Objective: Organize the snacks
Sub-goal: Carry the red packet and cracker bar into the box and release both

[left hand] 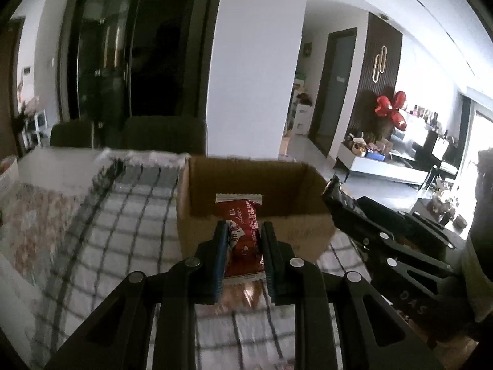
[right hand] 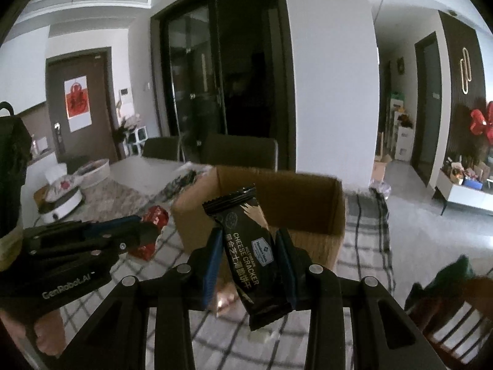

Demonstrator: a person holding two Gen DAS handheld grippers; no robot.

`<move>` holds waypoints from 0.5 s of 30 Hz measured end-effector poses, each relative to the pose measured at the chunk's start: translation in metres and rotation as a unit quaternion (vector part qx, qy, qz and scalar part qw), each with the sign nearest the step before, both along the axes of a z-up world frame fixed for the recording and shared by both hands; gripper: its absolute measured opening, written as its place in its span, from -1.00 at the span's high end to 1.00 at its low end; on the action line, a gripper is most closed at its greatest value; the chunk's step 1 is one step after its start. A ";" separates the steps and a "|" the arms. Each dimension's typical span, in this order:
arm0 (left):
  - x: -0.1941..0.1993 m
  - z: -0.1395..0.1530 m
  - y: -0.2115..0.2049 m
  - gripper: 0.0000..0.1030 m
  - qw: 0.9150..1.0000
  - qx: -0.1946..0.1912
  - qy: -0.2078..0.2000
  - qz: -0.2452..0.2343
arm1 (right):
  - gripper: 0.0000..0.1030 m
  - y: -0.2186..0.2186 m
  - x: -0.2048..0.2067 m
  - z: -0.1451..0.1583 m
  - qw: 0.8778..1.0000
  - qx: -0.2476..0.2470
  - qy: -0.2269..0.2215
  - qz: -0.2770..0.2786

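Observation:
My left gripper (left hand: 245, 234) is shut on a red snack packet (left hand: 245, 231), held upright in the air just in front of an open cardboard box (left hand: 255, 182). In the right wrist view my right gripper (right hand: 249, 246) is shut on a black cheese cracker packet (right hand: 249, 252), tilted slightly and raised before the same cardboard box (right hand: 308, 194). The right gripper (left hand: 336, 194) shows at the right of the left wrist view, beside the box. The left gripper (right hand: 144, 231) with the red packet (right hand: 155, 217) shows at the left of the right wrist view.
The box stands on a checked cloth (left hand: 123, 222) over a table. A white appliance (right hand: 61, 203) and a basket (right hand: 95, 169) sit at the table's far left. Two dark chairs (right hand: 240, 151) stand behind the table, and a wooden chair (right hand: 456, 311) is at lower right.

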State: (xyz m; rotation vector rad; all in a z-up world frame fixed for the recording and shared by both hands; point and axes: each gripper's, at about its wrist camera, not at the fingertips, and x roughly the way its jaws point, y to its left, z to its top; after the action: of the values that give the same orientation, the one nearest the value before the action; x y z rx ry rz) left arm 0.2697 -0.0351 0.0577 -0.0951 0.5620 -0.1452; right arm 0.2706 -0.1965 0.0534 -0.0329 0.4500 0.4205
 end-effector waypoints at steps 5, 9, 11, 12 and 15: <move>0.025 0.017 0.001 0.57 1.000 0.002 -0.008 -0.021 | 0.30 0.005 0.021 0.020 1.000 -0.004 -0.016 -0.004; 0.051 0.022 0.000 0.57 1.000 0.004 0.001 -0.031 | 0.30 0.006 0.044 0.026 1.000 -0.006 -0.011 -0.001; 0.064 0.022 -0.001 0.57 0.999 0.003 0.006 -0.036 | 0.30 0.008 0.054 0.025 1.000 -0.010 -0.006 0.000; 0.071 0.020 -0.001 0.57 0.999 0.005 0.009 -0.036 | 0.30 0.009 0.060 0.023 1.000 -0.014 -0.004 -0.002; 0.092 0.012 -0.001 0.56 0.999 0.006 0.021 -0.038 | 0.30 0.009 0.076 0.019 1.000 -0.020 0.005 -0.004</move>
State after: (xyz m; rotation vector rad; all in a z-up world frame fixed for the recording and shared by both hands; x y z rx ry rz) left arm 0.3619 -0.0364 0.0700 -0.0656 0.6080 -0.2143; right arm 0.3470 -0.1873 0.0722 -0.0667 0.4679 0.4036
